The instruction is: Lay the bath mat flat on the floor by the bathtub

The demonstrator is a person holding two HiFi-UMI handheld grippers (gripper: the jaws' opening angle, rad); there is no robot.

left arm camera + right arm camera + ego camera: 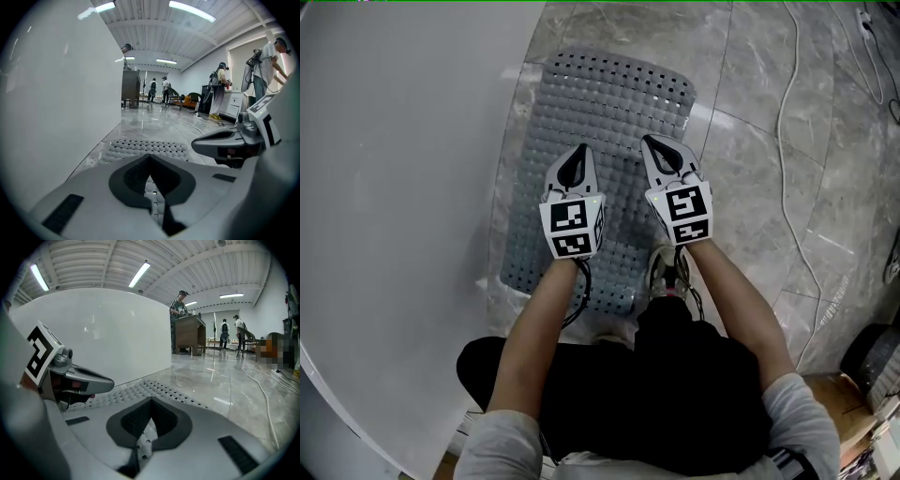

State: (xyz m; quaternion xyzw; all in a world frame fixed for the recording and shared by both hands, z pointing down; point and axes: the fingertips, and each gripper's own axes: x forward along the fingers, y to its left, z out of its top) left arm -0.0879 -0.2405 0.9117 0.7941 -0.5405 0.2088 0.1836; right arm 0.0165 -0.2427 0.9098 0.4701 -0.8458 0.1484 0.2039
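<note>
Grey perforated bath mat (pixel 609 103) spread flat on marble floor (pixel 750 187), alongside white bathtub (pixel 394 187). Left gripper (pixel 577 150), right gripper (pixel 652 142) above mat, jaws together, empty. Seemingly done; nothing left.

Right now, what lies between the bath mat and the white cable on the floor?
Bare marble floor separates the bath mat from the white cable; the head view shows it.

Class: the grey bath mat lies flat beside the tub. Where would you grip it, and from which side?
Probably grip a short-edge corner of the bath mat from the open floor side; it lies flat, and the bathtub blocks its other long edge.
</note>
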